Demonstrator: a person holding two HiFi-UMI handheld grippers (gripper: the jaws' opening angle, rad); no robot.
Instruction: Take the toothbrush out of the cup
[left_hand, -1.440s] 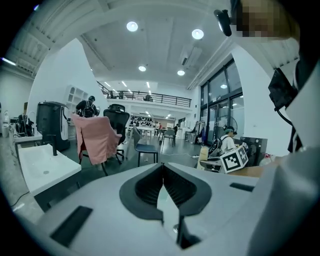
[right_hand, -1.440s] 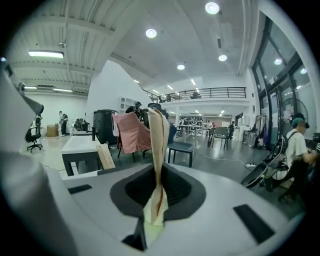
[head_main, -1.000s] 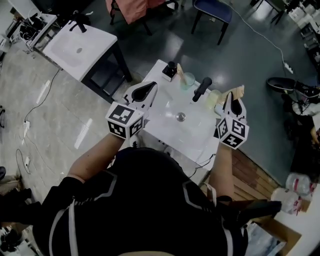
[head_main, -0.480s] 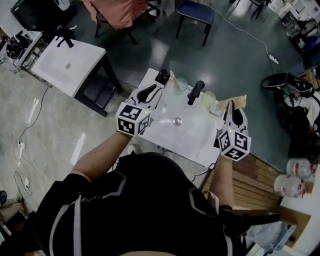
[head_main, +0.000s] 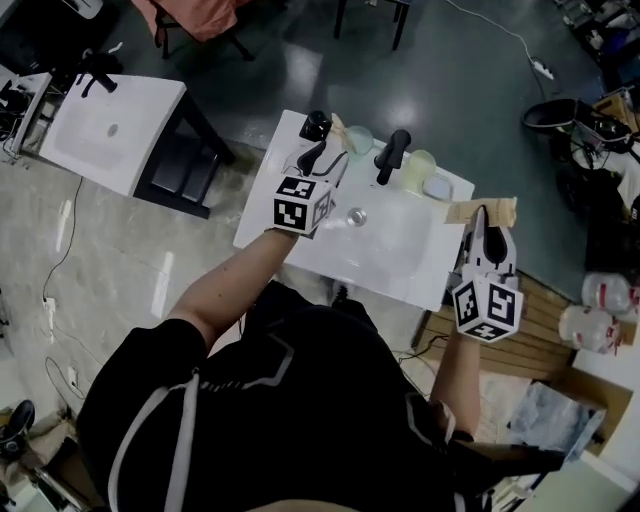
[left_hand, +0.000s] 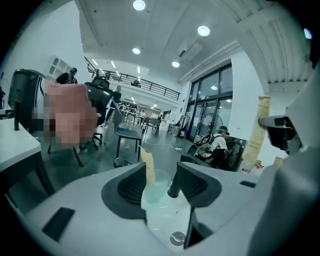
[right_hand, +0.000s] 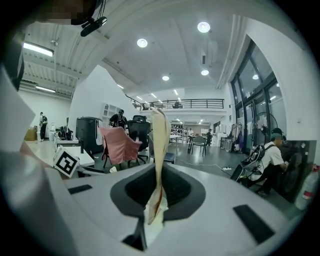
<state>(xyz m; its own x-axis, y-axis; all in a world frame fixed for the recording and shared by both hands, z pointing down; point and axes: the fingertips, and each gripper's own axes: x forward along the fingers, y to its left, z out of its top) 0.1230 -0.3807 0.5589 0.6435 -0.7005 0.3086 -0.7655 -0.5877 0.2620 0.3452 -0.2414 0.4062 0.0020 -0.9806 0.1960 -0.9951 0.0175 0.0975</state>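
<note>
Two grippers, two wrapped toothbrushes, two cups. Left gripper jaws wide apart, just been opening, nothing between the pads. Cup holding one toothbrush stands just ahead, beside faucet. Right gripper is clamped on other toothbrush at sink edge. Only head view shows second cup.

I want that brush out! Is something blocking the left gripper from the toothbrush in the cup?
Nothing visible. The left gripper, jaws just opened and empty, faces the toothbrush in the clear cup; the black faucet stands beside it, to the right.
</note>
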